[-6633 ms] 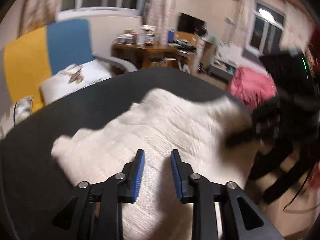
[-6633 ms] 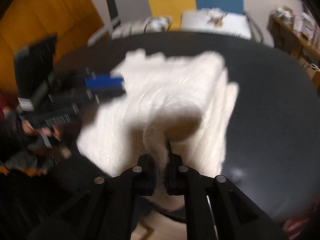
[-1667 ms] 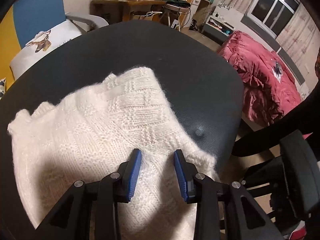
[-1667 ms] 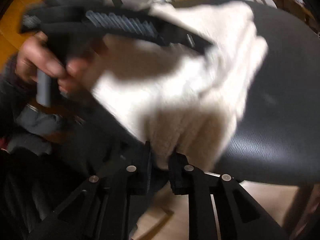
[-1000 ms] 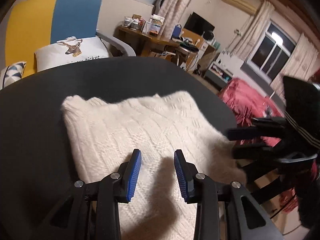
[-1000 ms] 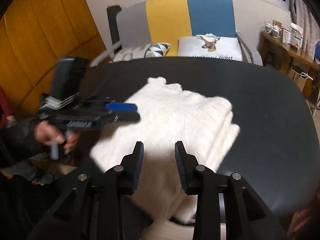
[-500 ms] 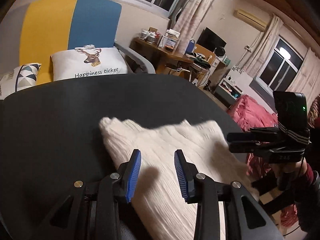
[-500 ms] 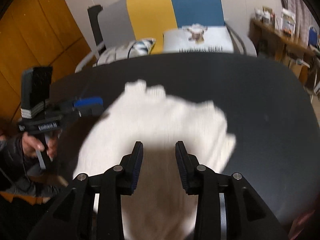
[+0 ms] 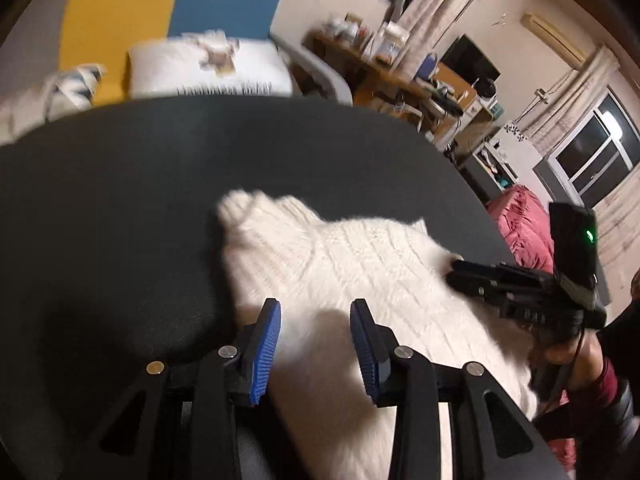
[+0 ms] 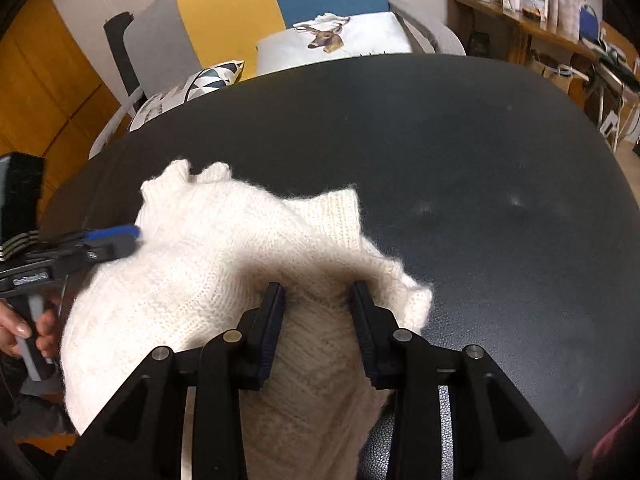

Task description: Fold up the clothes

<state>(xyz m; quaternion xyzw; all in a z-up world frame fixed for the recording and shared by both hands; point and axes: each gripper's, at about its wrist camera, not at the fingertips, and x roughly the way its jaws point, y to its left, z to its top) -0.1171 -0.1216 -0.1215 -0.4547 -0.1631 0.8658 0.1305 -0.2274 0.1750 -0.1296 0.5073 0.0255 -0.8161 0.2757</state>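
The white knitted sweater lies folded on the black desk, near its right-hand edge. The left gripper hangs over the near part of the sweater, jaws opening, blue pads apart, with sweater fabric visible between them and no pad pressing on it. The right gripper reaches in from the right of the sweater, its tips at the sweater's right edge; whether they touch the fabric cannot be determined. Beyond the sweater, behind the desk, stands a yellow and blue chair carrying a white cushion. To the right of the sweater, past the desk edge, lies a pink bedcover.
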